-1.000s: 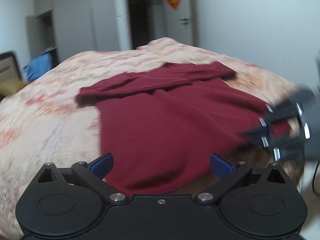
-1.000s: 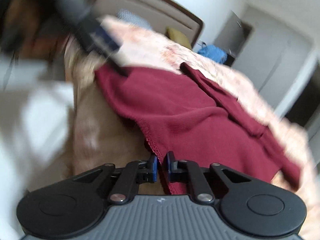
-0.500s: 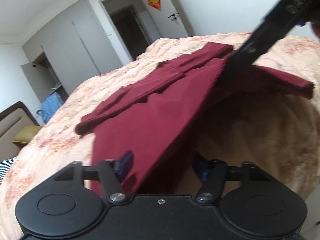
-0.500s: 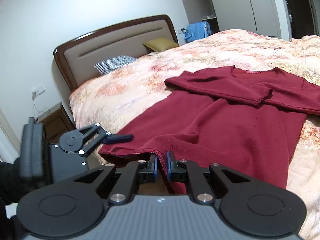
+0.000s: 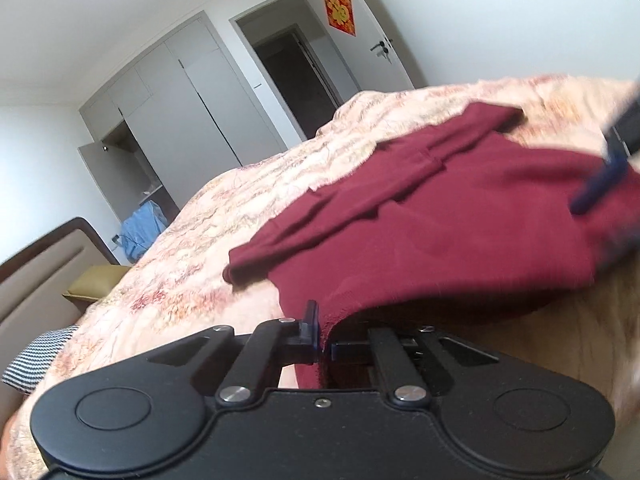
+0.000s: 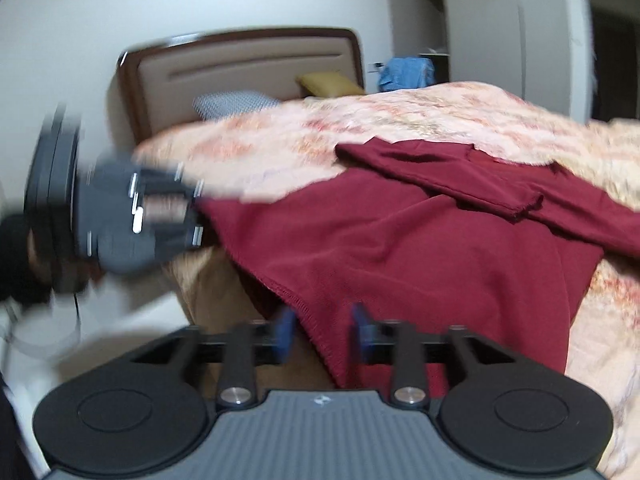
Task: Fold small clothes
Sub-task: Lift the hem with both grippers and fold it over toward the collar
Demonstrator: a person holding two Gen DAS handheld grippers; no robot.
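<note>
Floral bed (image 5: 224, 216); left gripper (image 5: 323, 334) clamps sweater (image 5: 440, 216) hem; right gripper (image 6: 322, 330) opening (hem between).

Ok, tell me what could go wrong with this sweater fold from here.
1. The right gripper is opening with the sweater hem between its pads, so that corner may drop and sag off the bed edge.
2. Only the left gripper is shut on the hem; a one-sided pull could skew the fold.
3. The sleeves lie loosely across the chest and may slide.
</note>
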